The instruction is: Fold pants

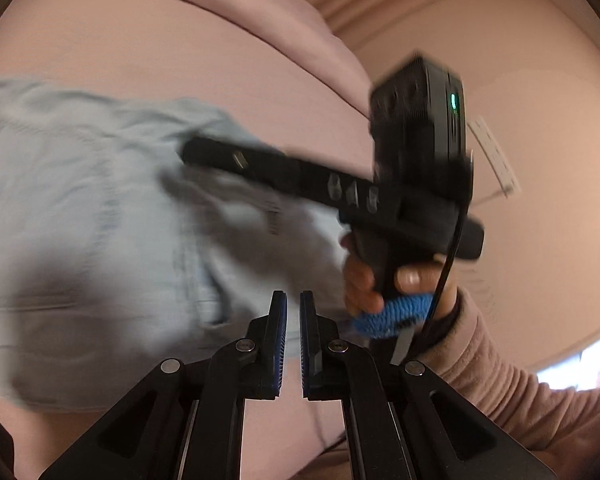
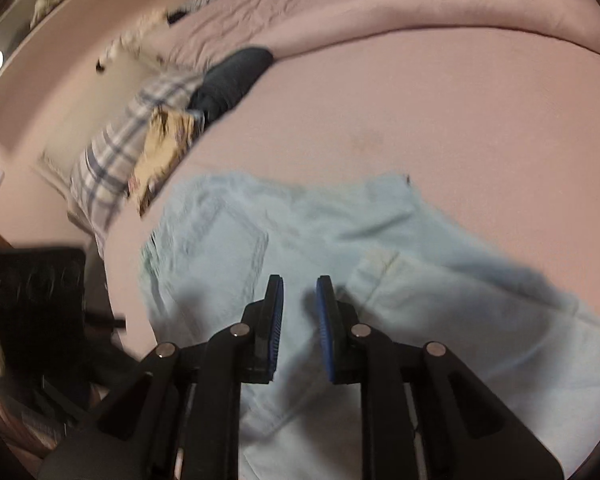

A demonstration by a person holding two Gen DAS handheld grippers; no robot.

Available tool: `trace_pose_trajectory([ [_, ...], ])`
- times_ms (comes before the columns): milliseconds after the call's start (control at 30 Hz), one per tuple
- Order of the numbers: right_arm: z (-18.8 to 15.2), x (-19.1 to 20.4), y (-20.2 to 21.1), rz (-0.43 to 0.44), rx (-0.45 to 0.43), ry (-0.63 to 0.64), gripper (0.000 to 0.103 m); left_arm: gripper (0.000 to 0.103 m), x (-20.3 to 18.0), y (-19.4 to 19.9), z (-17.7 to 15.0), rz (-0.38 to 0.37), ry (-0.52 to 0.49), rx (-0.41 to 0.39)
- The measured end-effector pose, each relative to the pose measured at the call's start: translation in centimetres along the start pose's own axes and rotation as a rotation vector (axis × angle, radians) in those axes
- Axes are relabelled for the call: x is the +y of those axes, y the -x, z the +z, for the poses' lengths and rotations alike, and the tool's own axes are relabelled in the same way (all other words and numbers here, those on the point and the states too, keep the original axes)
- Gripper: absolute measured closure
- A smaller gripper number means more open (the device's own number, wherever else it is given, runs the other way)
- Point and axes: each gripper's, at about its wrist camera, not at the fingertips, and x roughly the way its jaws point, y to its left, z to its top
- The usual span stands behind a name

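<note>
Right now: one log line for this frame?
left gripper: open, empty | right gripper: open, empty, over pants | pants: crumpled on bed | fold: not started

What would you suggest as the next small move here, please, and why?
Probably lower the right gripper onto the light blue pants and pinch an edge. Both it and the left gripper hover slightly open and empty, with the pants lying rumpled and unfolded on the pink bed.

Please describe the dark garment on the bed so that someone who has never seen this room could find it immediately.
Start from the wide pink bed and look past the light blue pants toward the pile of clothes at its far left edge. The dark garment lies bunched there, touching a plaid cloth. It is the only near-black piece; its neighbours are pale and patterned.
</note>
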Motion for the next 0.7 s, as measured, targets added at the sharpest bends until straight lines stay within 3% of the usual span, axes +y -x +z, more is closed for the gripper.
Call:
trace_pose_trajectory([
  [67, 0.5, 0.1, 1.5, 0.012, -0.045, -0.014, 0.085, 0.103, -0.8, -1.4, 0.0, 0.003, -0.025, 0.028],
  [133, 0.6, 0.8, 3.2, -0.054, -0.064, 0.035, 0.085, 0.103, -0.8, -2.9, 0.0, 0.046, -0.032, 0.052],
  [167, 0.5, 1.1, 3.4, -0.1, -0.049, 0.06, 0.085, 0.103, -0.6, -3.5, -0.1, 0.073, -0.025, 0.065],
  [267, -1.0, 1.6, 3.1, -0.352, 0.083, 0.208, 0.086, 0.103, 0.1, -3.8, -0.6, 0.188, -0.021, 0.07],
  [300, -1.6, 1.7, 2.6, -0.364, 0.122, 0.229, 0.087, 0.103, 0.5, -3.3, -0.8, 0.224, -0.011, 0.057],
  [367, -2.7, 2.2, 1.0, -0.35, 0.19, 0.275, 0.088, 0.103, 1.2, -1.7, -1.0, 0.289, 0.023, 0.015],
  [433, -3.2, 2.9, -0.4, -0.332, 0.205, 0.311, 0.088, 0.103, 2.0, -0.5, -1.3, 0.309, 0.057, -0.015],
  [633, -2.0, 4.8, -2.7, -0.233, 0.162, 0.313, 0.093, 0.101, 1.8, 1.2, -2.2, 0.371, 0.079, -0.042],
  [700, -1.0, 4.5, -1.3, -0.211, 0.119, 0.279, 0.093, 0.101, 1.6, 1.5, -2.6, 0.333, 0.099, -0.047],
])
